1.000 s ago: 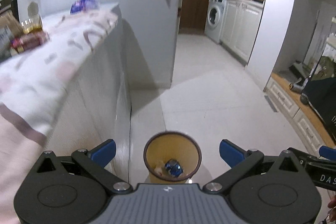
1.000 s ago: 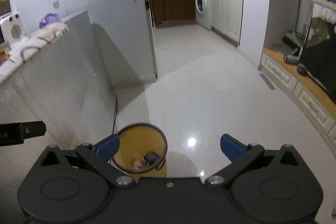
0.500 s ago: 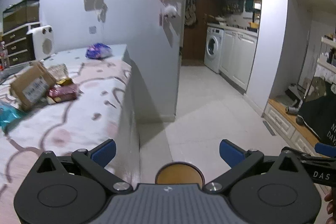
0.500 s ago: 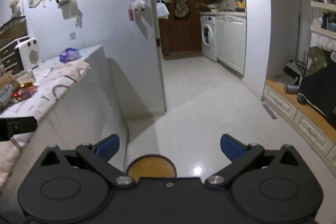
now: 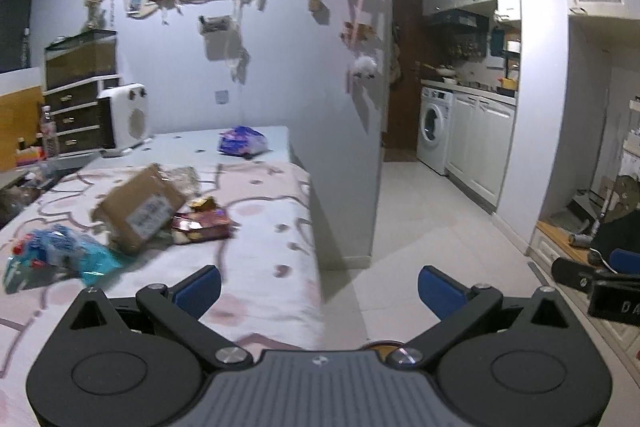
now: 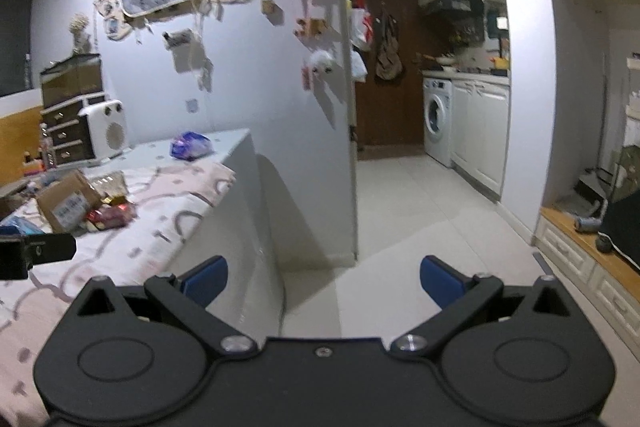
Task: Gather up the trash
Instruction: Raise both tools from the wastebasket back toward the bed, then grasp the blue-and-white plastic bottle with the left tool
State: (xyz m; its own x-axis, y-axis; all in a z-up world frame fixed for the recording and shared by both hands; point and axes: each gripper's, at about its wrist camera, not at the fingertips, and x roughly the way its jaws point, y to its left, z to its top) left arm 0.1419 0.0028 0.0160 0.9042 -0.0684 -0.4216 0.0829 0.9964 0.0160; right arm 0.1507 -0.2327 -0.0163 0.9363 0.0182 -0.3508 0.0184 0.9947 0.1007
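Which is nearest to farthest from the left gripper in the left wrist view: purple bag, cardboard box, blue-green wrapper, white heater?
From the open left gripper:
1. Blue-green wrapper, near left edge of the table.
2. Cardboard box, mid-table, left of centre.
3. Purple bag, far end of the table, centre.
4. White heater, back left, by the wall.

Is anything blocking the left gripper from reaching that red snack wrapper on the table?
Nothing visible does. The left gripper is open and empty, and only bare pink tablecloth lies between it and the red snack wrapper. The cardboard box sits right beside the wrapper, to its left, not in the path.
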